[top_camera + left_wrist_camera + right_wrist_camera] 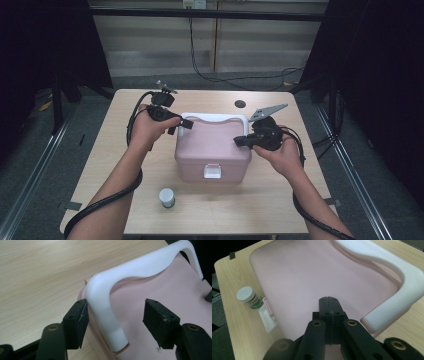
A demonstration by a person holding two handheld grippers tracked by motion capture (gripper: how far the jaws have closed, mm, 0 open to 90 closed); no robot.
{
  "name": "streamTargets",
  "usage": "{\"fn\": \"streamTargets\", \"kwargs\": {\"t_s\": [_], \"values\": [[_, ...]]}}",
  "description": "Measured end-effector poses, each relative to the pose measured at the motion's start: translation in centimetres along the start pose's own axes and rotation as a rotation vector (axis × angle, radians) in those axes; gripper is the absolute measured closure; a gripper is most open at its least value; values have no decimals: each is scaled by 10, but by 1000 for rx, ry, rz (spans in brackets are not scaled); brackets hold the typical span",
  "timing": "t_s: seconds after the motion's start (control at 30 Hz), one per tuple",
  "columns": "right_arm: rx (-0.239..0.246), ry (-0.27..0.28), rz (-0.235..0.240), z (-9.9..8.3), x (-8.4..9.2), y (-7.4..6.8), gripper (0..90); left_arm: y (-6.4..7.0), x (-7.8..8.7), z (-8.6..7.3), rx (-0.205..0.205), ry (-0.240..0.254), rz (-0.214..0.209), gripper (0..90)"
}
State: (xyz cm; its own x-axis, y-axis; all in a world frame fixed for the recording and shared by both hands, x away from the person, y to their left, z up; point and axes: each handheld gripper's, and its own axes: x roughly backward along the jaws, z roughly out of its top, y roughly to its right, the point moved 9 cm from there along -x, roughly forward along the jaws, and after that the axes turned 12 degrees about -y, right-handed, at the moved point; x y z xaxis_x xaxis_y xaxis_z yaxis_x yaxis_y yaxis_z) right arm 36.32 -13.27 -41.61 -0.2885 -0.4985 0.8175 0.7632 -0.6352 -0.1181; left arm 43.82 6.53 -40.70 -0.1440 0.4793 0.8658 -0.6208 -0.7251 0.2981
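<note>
A pink box [212, 150] with a white handle [215, 118] and a white front latch [212, 171] stands in the middle of the table. My left gripper [184, 123] is at the handle's left end. In the left gripper view its jaws [116, 305] stand open around the white handle [102, 302]; the left pad [81, 317] is right against it, the right pad [160, 323] is well apart over the pink lid [175, 290]. My right gripper [239, 142] is shut, empty, its tips [329, 300] just above the pink lid [312, 277] near the handle's right end [392, 307].
A small bottle [167, 197] with a white cap and green label stands on the table [125, 150] in front of the box, left of the latch [268, 317]. A dark round hole [240, 104] lies behind the box. Cables trail from both grippers along the forearms.
</note>
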Motion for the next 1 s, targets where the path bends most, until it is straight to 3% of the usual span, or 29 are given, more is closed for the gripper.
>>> {"fn": "streamTargets", "kwargs": {"t_s": [0.6,1.0], "values": [[-26,28,15,-2,0,0,900,4,14,-4,-17,-27,1,418],[-35,31,5,-2,0,0,900,13,31,-9,-18,-17,-60,458]]}}
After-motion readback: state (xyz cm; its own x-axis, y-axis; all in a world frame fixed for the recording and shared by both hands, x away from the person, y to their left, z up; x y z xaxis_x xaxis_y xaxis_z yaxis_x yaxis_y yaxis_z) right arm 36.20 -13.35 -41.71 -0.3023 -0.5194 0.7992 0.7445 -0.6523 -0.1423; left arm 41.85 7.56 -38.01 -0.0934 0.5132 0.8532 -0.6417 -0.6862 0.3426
